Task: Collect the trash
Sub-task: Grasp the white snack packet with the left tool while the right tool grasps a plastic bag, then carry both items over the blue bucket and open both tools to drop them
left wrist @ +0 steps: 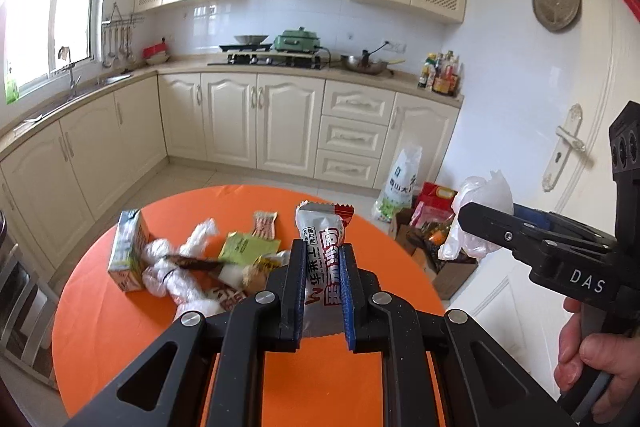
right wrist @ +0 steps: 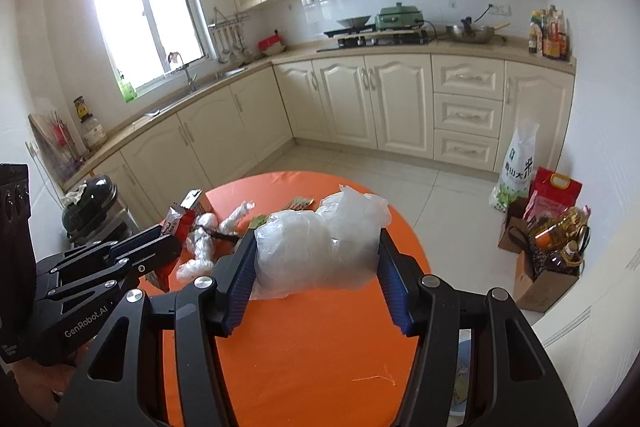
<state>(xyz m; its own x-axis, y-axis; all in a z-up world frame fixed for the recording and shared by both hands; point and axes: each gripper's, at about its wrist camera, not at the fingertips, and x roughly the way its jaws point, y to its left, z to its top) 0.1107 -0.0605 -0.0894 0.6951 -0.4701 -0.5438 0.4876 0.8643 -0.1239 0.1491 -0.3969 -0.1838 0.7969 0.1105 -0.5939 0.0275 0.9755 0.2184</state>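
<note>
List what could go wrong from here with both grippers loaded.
1. The left gripper pinches only the lower part of the snack wrapper; it could slide out.
2. The plastic bag bulges beyond the right gripper; loose film may slip free.
3. The two grippers are close; they could bump.

1. The left gripper (left wrist: 322, 267) clamps a silver-and-red snack wrapper (left wrist: 322, 247) between its blue pads, held upright above the orange table (left wrist: 100, 327).
2. On the table lie a small carton (left wrist: 128, 251), crumpled clear plastic (left wrist: 176, 275), a green packet (left wrist: 248, 247) and further wrappers, apparently overlapping.
3. At the right edge, the right gripper (left wrist: 476, 219), carried by a hand (left wrist: 596, 359), holds a white plastic bag (left wrist: 480, 203).
</note>
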